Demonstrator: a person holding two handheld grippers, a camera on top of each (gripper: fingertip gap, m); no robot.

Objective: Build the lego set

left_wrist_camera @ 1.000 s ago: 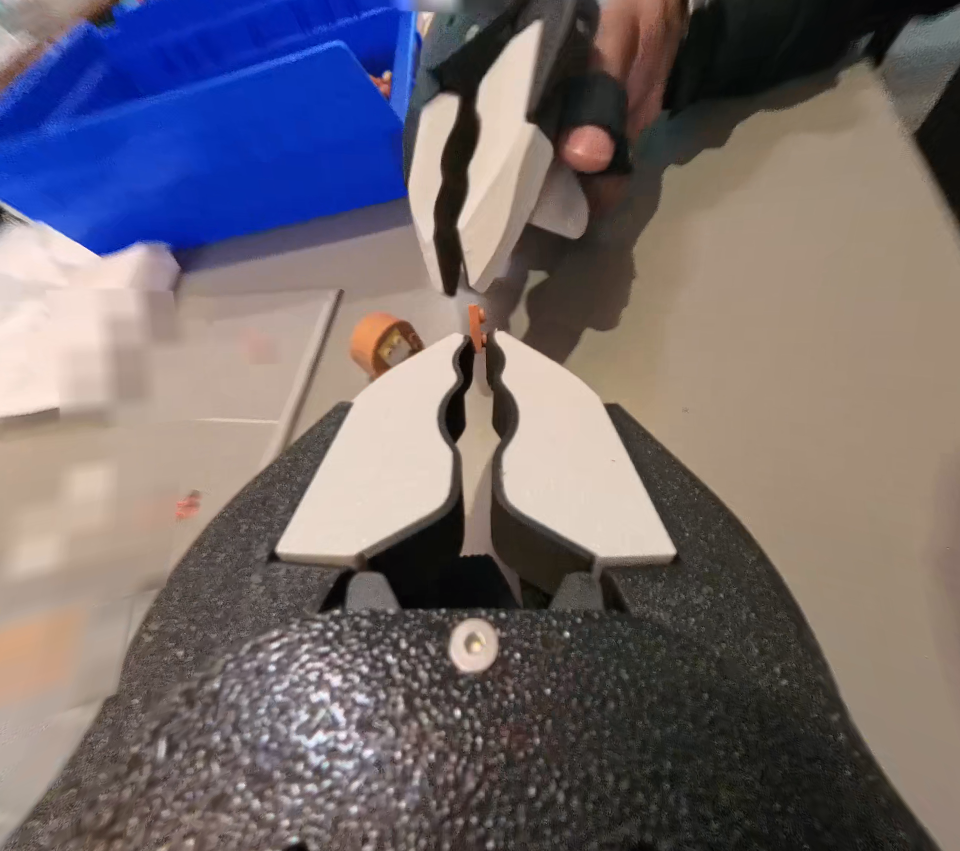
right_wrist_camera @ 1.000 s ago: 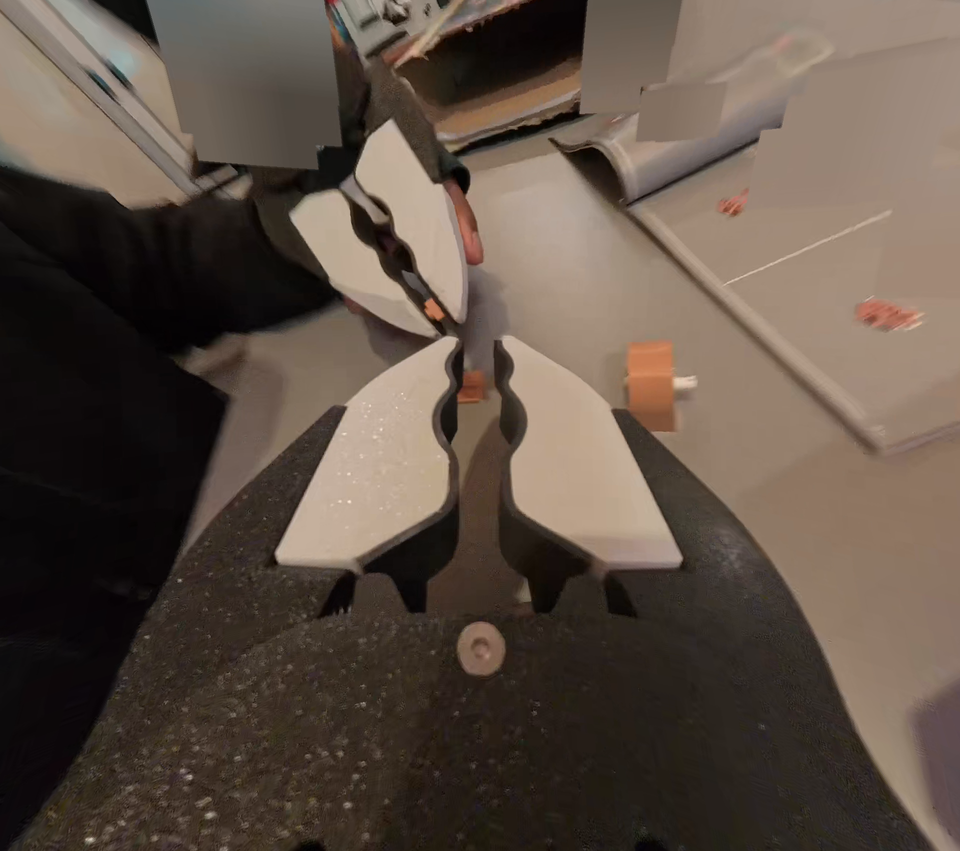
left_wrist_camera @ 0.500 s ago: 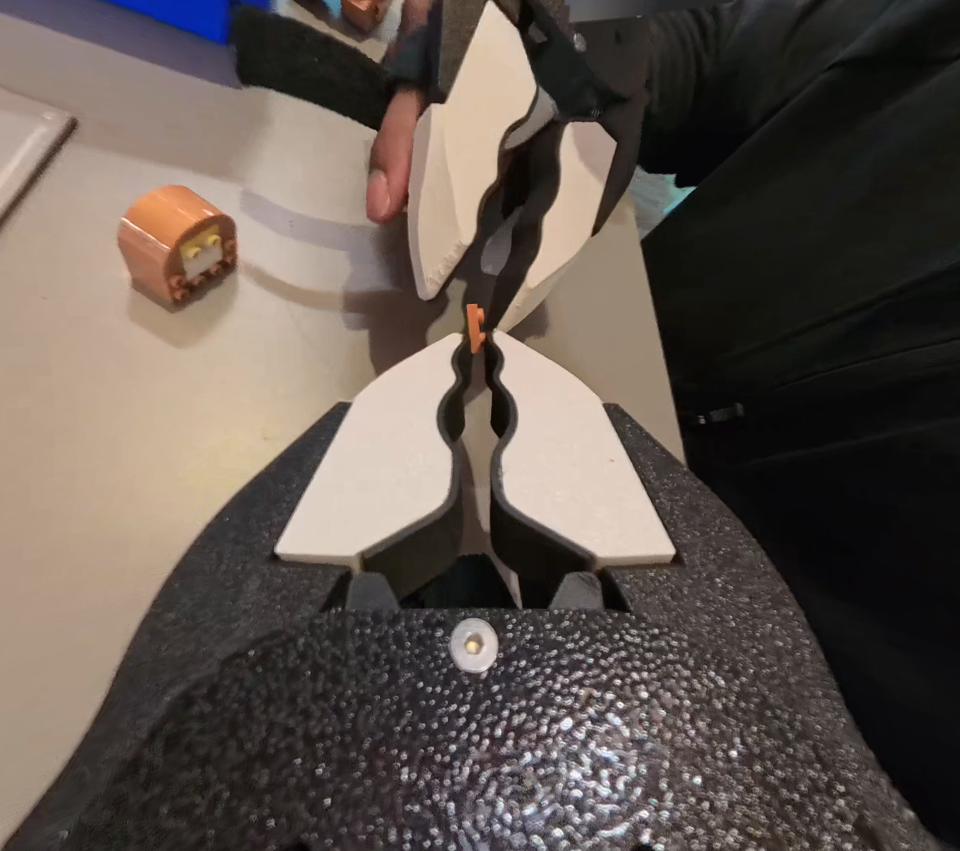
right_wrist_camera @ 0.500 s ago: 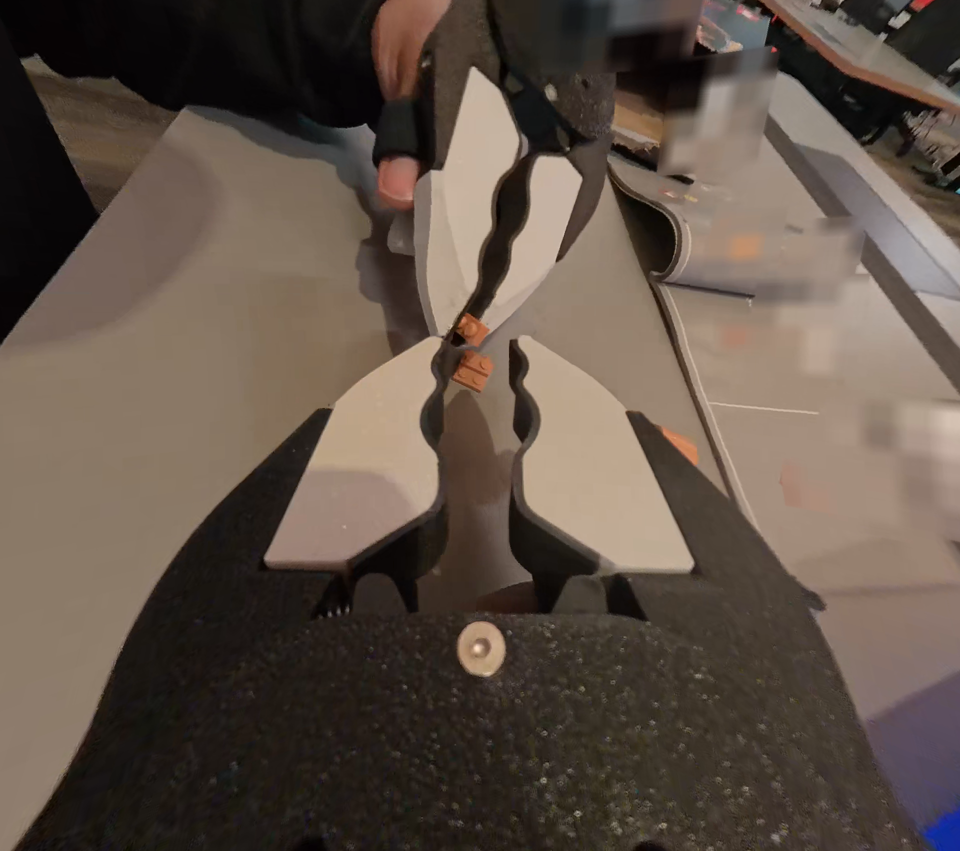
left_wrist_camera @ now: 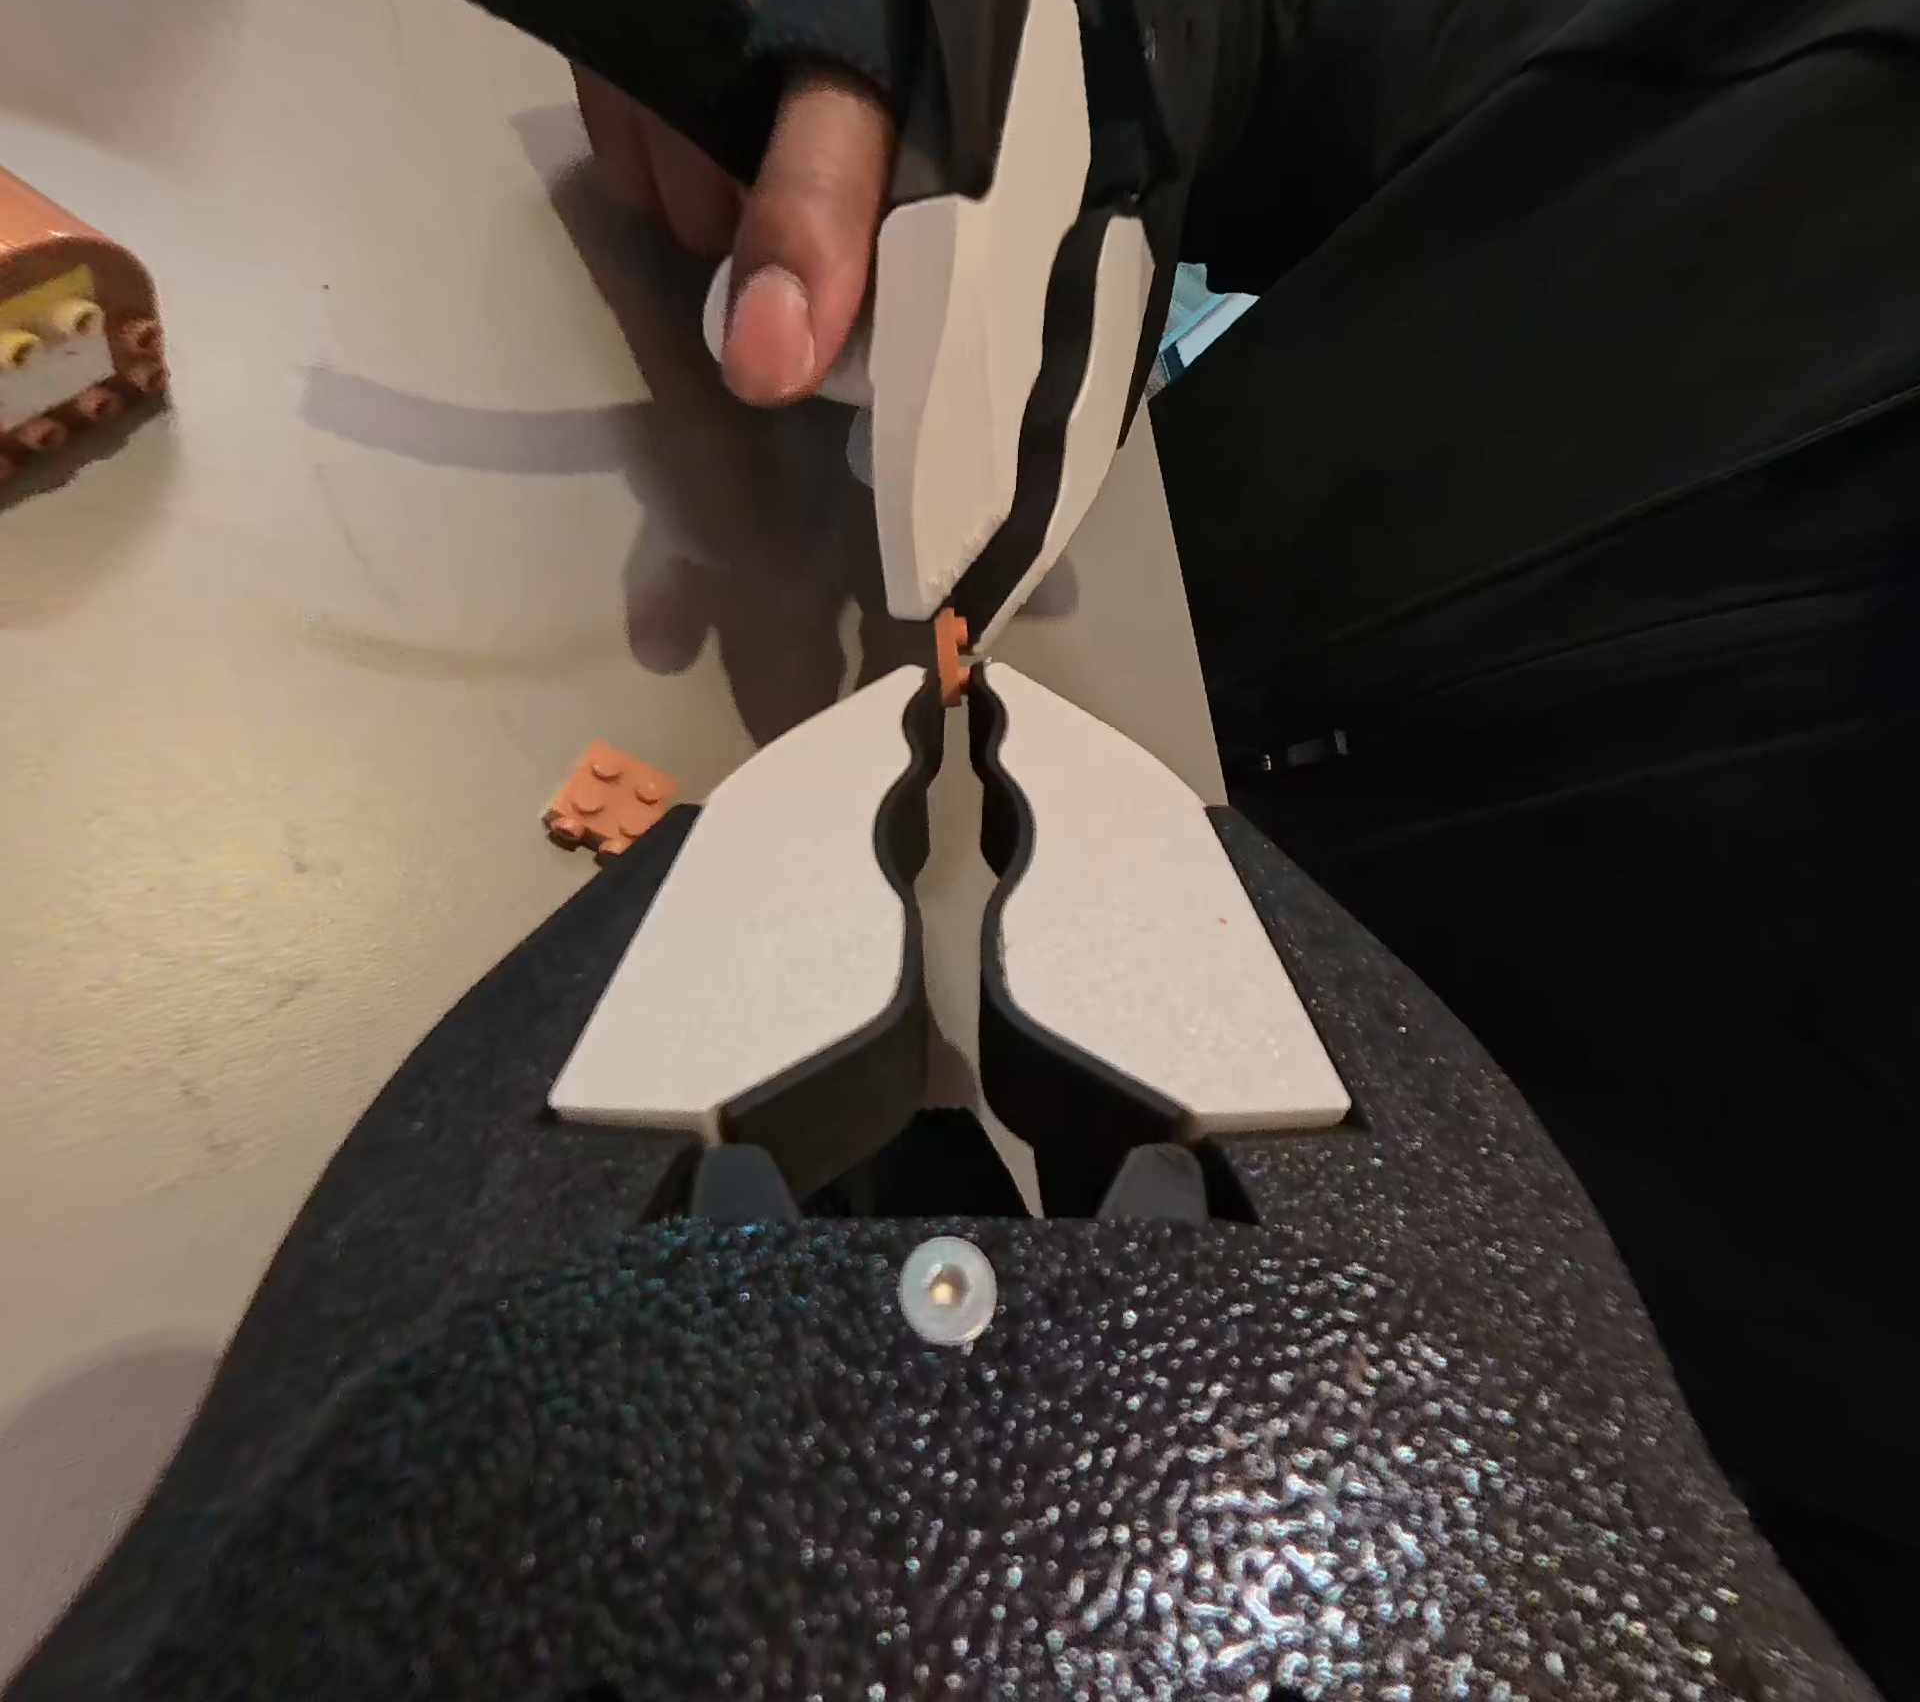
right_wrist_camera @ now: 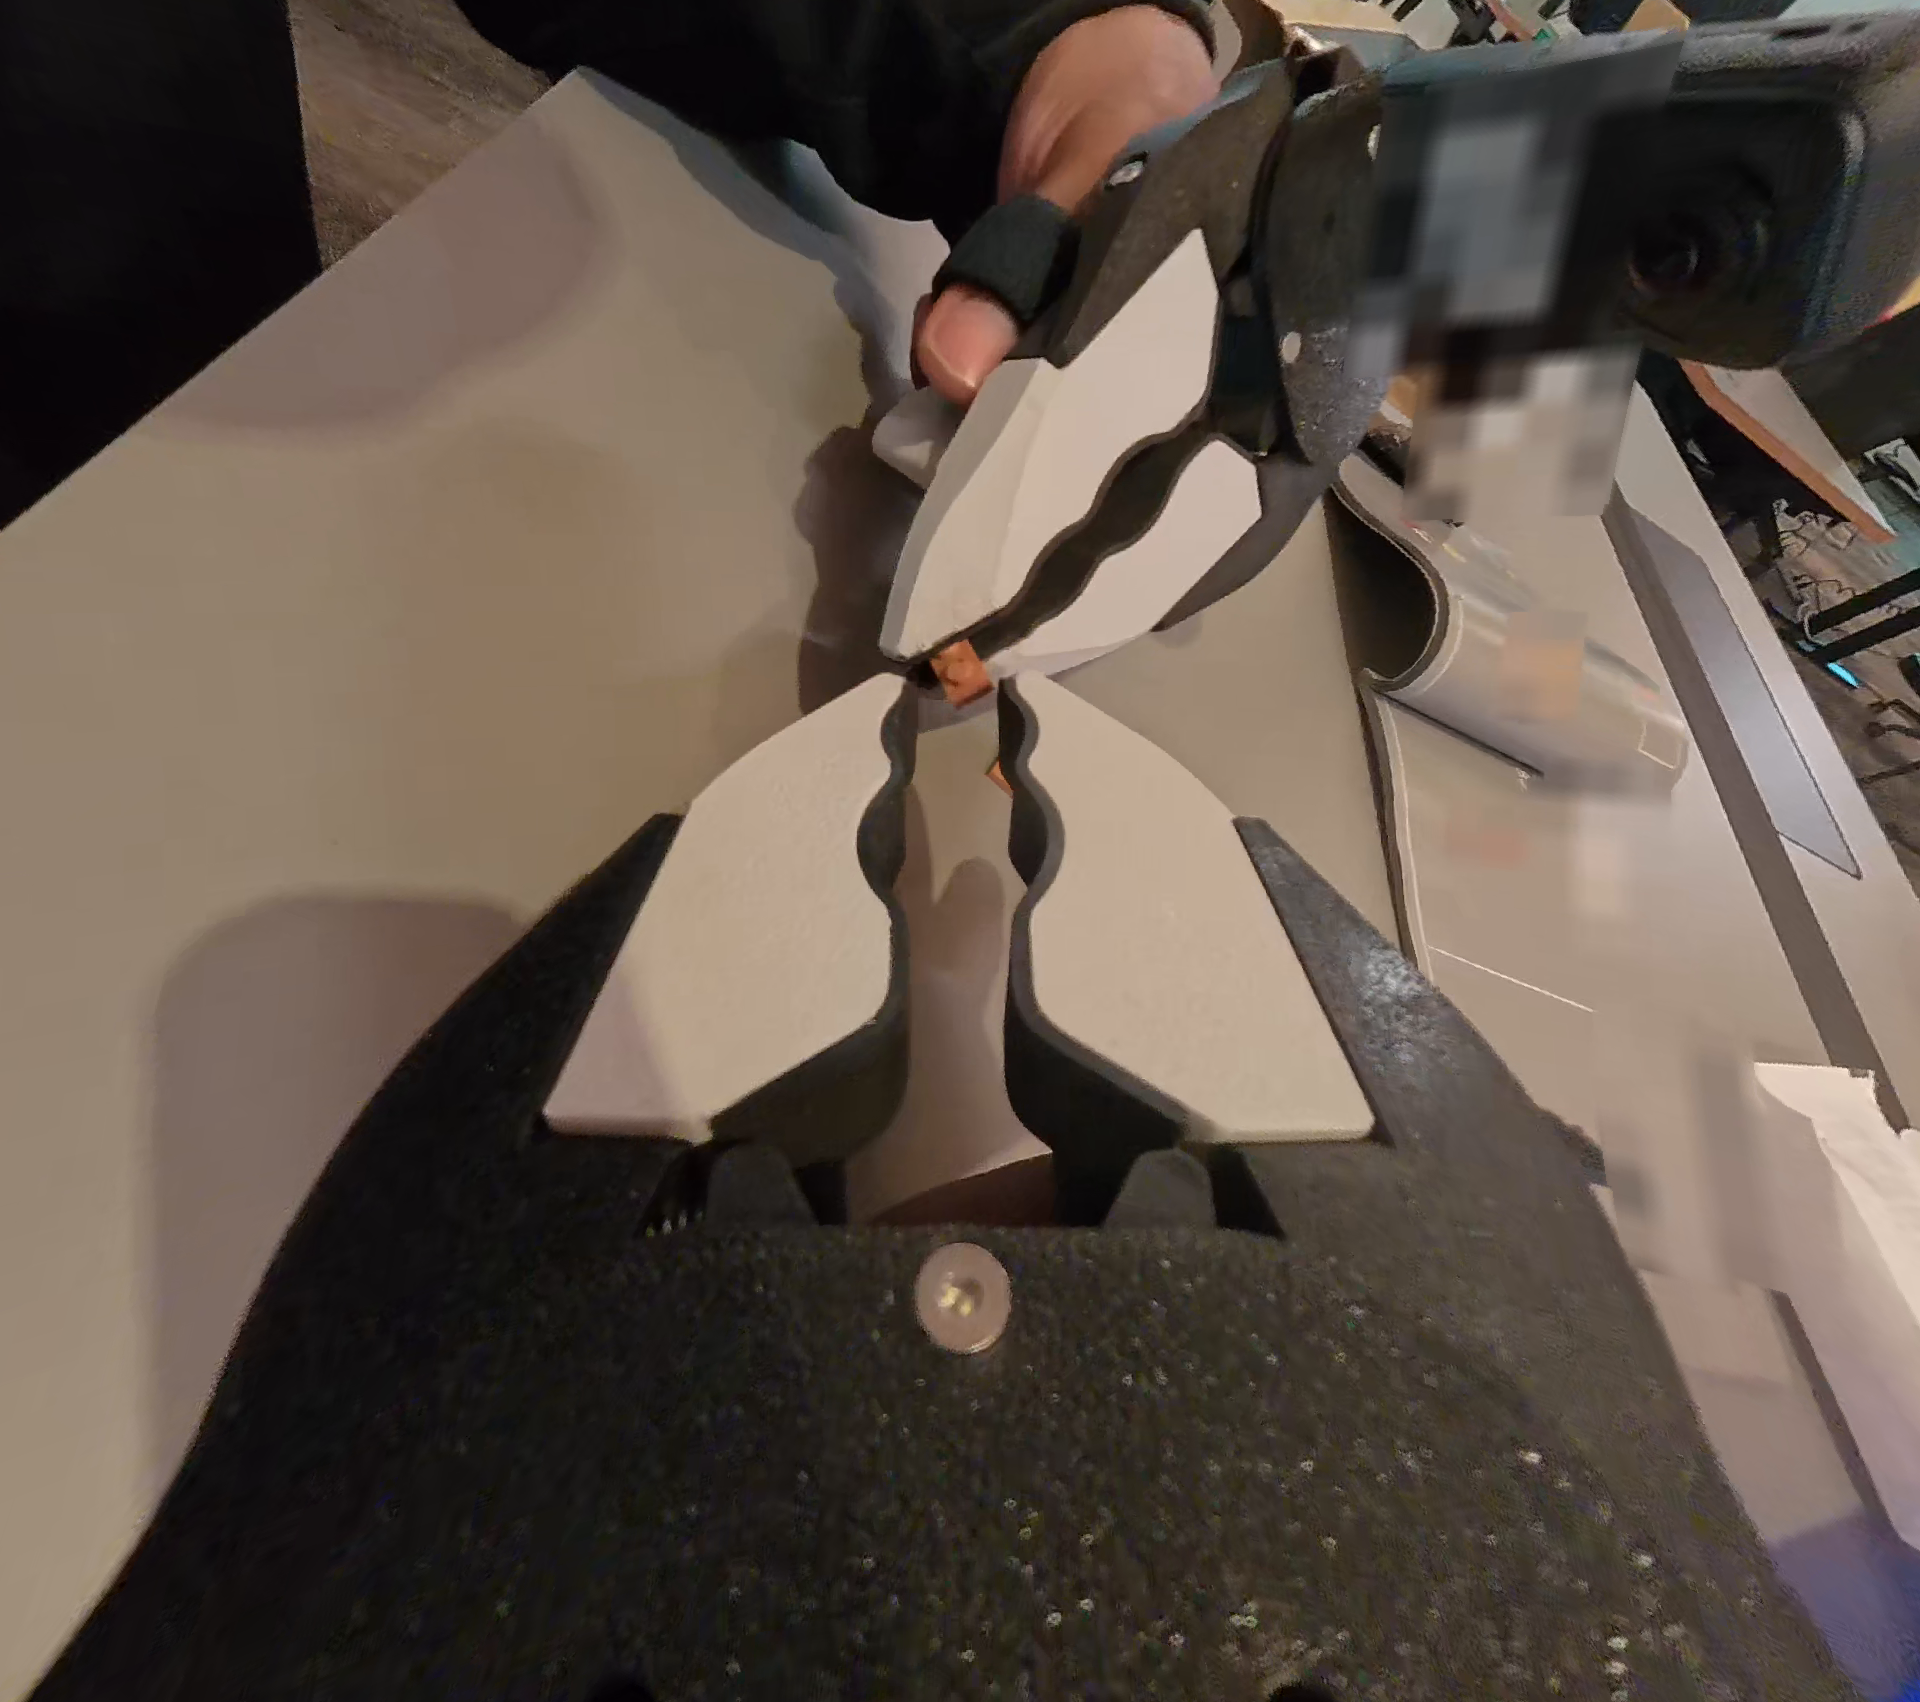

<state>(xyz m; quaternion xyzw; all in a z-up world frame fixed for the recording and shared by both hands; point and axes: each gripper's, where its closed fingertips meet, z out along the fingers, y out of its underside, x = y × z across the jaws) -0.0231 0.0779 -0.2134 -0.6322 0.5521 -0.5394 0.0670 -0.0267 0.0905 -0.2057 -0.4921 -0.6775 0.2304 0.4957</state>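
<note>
In the left wrist view, the left gripper (left_wrist_camera: pixel 954 684) is clenched on a small orange brick plate (left_wrist_camera: pixel 951 663), which stands on its edge between the two fingertips with both pads pressing it. The right gripper (left_wrist_camera: pixel 961 613), held by a hand (left_wrist_camera: pixel 774 218) with a black finger strap, comes from above and its tips meet the upper end of the same plate. A second orange plate (left_wrist_camera: pixel 608 805) lies flat on the grey table (left_wrist_camera: pixel 260 925) just beside the left gripper, and a brown rounded brick assembly (left_wrist_camera: pixel 62 343) is at the left edge. In the right wrist view, the right gripper (right_wrist_camera: pixel 951 688) has its fingertips a little apart around the plate (right_wrist_camera: pixel 958 678), but I cannot tell if they press it. The left gripper (right_wrist_camera: pixel 961 650) grips the plate from above. A curled grey mat (right_wrist_camera: pixel 1507 644) lies on the table (right_wrist_camera: pixel 416 613) to the right.
</note>
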